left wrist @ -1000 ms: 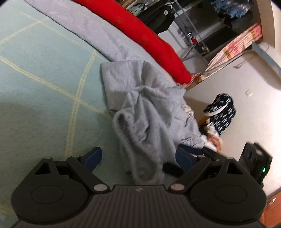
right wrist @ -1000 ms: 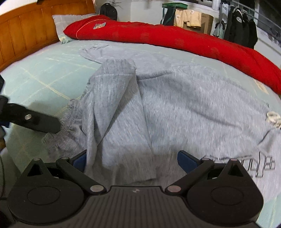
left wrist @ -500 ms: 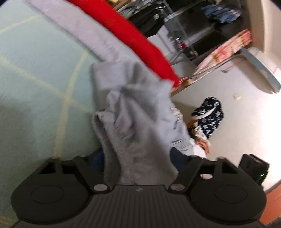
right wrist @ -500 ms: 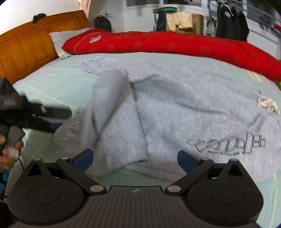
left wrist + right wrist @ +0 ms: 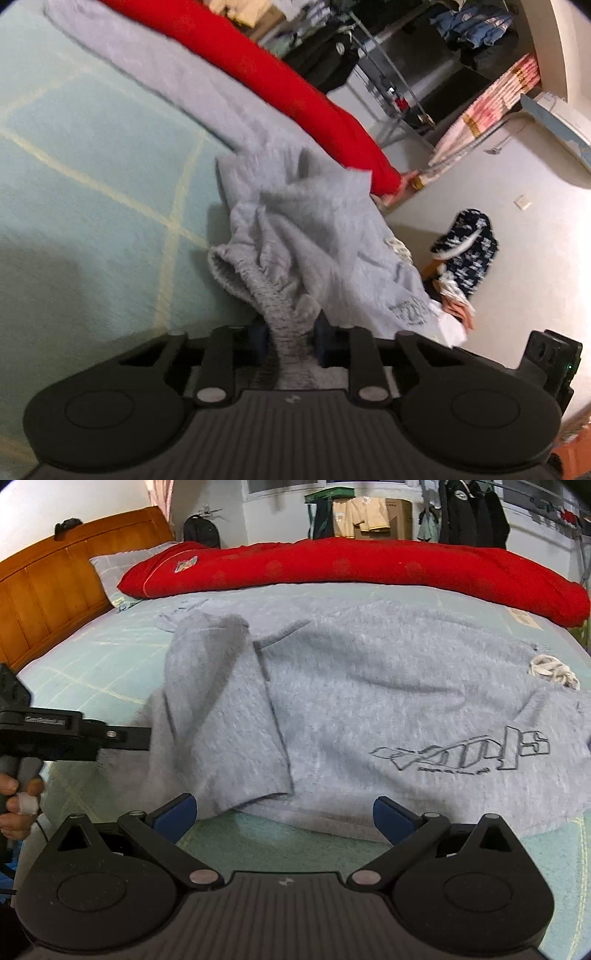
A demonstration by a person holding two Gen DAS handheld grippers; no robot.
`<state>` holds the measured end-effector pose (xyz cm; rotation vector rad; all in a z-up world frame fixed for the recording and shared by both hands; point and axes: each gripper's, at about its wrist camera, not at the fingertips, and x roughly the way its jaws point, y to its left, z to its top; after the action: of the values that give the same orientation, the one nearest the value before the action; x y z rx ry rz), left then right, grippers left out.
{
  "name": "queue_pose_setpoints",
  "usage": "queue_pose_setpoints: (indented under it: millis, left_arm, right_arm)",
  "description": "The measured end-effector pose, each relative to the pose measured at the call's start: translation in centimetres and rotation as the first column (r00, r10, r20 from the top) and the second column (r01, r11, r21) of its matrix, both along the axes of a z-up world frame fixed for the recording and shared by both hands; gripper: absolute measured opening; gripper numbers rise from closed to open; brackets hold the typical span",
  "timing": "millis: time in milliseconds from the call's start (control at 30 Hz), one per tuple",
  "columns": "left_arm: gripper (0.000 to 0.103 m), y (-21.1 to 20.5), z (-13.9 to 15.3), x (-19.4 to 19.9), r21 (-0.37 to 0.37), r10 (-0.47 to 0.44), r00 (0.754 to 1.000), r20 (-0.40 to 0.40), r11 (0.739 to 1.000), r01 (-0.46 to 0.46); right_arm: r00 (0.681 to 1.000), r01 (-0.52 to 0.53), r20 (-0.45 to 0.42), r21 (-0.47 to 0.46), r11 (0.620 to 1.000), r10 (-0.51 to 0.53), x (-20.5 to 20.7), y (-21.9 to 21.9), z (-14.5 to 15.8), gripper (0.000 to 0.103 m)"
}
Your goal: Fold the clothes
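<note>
hiding claw (image 5: 290, 341) tips: bunched sweatshirt cuff (image 5: 284, 314)

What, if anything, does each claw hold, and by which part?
Left claw: the grey sweatshirt, by its ribbed cuff. Right claw: open, holding nothing.

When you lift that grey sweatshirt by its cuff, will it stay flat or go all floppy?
Probably floppy: the grey sweatshirt already bunches and droops where the left gripper pinches its cuff. Its thick knit looks fairly heavy, so the rest should drag behind.

Each black ribbed tool (image 5: 282, 821) has blue fingertips (image 5: 173, 814) and silver pivot screws.
</note>
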<state>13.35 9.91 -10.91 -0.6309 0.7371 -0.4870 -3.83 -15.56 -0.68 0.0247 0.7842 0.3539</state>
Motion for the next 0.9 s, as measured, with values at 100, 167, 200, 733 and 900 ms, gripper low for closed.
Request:
queue_pose_setpoints:
  millis: [100, 167, 200, 733, 900]
  left_arm:
    - [0.018, 1.4, 2.0, -0.4, 0.033, 0.046, 0.998, 0.04, 0.998, -0.047]
    - [0.018, 2.5, 3.2, -0.6, 0.076, 0.074, 0.996, 0.057, 0.994, -0.078]
    - [0.018, 3.1, 3.7, -0.6, 0.102, 0.088, 0.994, 0.063, 0.99, -0.094]
    - [0.018, 14.5, 7.3, -2.4, 0.366, 0.34, 0.94, 0.038, 0.871, -0.329]
    - [0.018, 18.2, 7.0, -3.1, 0.42, 0.429, 0.903, 0.001, 0.82, -0.39]
  right_arm:
    - [1.0, 0.027, -0.008, 0.015, 1.0, -0.026, 0.1, -0.6, -0.1, 0.103]
    - [0.999, 0.035, -0.01, 0.024, 0.999, -0.035, 0.1, -0.9, -0.2, 0.103]
    - [0.999, 0.034, -0.008, 0.025, 0.999, -0.034, 0.1, -0.9, -0.1, 0.103]
    - [1.0, 0.027, 0.009, 0.009, 1.0, -0.027, 0.1, -0.4, 0.4, 0.103]
    - [0.999, 0.034, 0.006, 0.002, 0.999, -0.034, 0.3, -0.3, 0.4, 0.103]
